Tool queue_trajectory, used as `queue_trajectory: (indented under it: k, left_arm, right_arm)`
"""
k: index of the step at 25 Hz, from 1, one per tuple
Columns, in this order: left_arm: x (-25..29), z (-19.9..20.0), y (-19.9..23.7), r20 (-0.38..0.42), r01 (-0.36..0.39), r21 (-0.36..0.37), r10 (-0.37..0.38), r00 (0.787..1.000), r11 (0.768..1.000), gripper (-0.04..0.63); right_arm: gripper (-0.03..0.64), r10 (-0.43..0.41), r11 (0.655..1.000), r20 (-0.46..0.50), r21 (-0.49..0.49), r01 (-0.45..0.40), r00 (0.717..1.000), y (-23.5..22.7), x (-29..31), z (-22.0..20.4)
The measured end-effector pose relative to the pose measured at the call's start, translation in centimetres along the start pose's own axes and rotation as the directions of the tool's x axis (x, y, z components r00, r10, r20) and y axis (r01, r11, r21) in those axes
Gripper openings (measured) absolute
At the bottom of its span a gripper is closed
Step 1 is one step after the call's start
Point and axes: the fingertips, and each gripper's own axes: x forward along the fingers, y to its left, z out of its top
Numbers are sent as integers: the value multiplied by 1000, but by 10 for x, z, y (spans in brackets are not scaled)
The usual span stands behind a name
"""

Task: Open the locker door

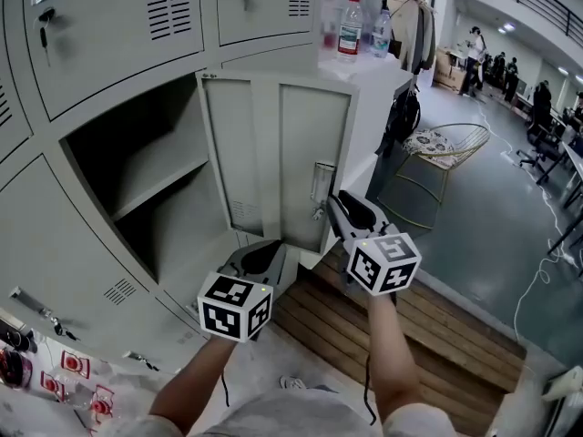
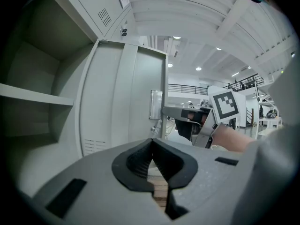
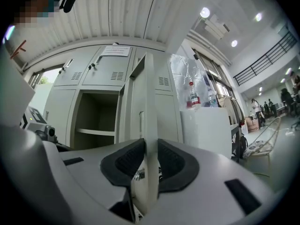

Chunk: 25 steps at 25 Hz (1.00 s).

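Note:
The grey locker door [image 1: 273, 153] stands swung wide open, its inner face toward me, with a lock plate [image 1: 322, 182] near its free edge. My right gripper [image 1: 332, 200] is shut on that free edge; in the right gripper view the door edge [image 3: 151, 121] runs upright between the two black pads [image 3: 126, 161]. The open compartment [image 1: 155, 180] holds one bare shelf. My left gripper [image 1: 271, 251] hovers low in front of the compartment's floor, shut, with nothing in it. The left gripper view shows the door [image 2: 122, 97] and the right gripper [image 2: 176, 112] on it.
A white cabinet [image 1: 383, 85] with two bottles [image 1: 351, 25] stands right behind the open door. A wire chair [image 1: 446, 148] sits further right. A wooden platform [image 1: 364, 326] runs under the lockers. Keys hang in upper lockers [image 1: 43, 25]. People stand in the far hall.

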Motion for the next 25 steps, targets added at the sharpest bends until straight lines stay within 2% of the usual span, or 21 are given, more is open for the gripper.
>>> queue_trajectory:
  k: [5, 13, 21, 25]
  left_arm:
    - [-7, 0, 9, 3, -25, -11, 25, 1000, 1000, 6]
    - [-12, -5, 13, -5, -38, -20, 38, 999, 999, 6]
    - [-14, -5, 12, -1, -40, -27, 40, 999, 999, 6]
    - [-11, -7, 7, -5, -27, -27, 27, 1000, 999, 6]
  right_arm:
    - [84, -54, 999, -10, 4, 54, 998, -6, 4, 1]
    - [83, -74, 997, -21, 9, 75, 997, -6, 7, 2]
    - [83, -100, 983, -27, -160, 95, 995, 8, -1, 4]
    - [83, -97, 980, -24, -176, 91, 995, 15, -9, 4]
